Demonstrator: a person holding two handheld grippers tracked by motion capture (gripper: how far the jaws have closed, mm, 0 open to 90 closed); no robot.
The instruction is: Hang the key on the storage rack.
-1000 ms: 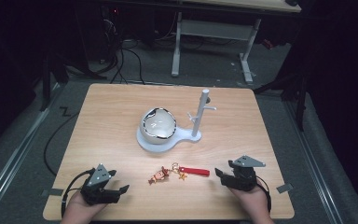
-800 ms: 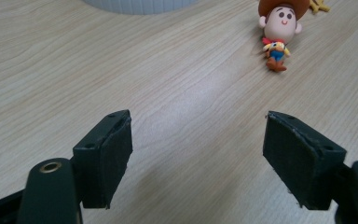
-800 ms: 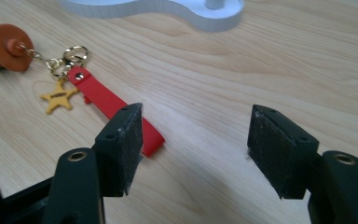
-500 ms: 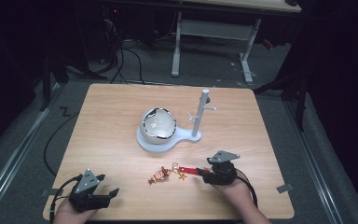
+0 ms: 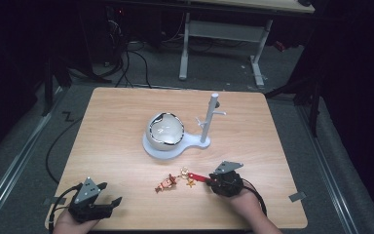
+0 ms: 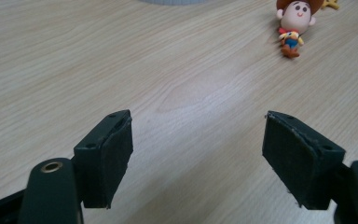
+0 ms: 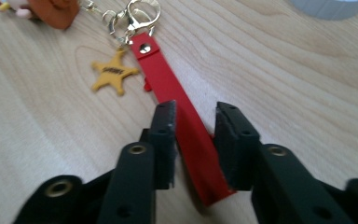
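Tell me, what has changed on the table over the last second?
The right gripper slid left to the red strap, its jaws now either side of it with small gaps. The left gripper drew back toward the table's near edge, open. The keychain figure and white stand stayed put.

One wooden table carries a single white stand whose round base holds one white bowl-like dome. One keychain lies near the front edge, made up of one red strap, one metal clasp, one yellow star charm and one cowboy figure (its hat cropped in the left gripper view). Two grippers are present: one left gripper and one right gripper, each with two black jaws.
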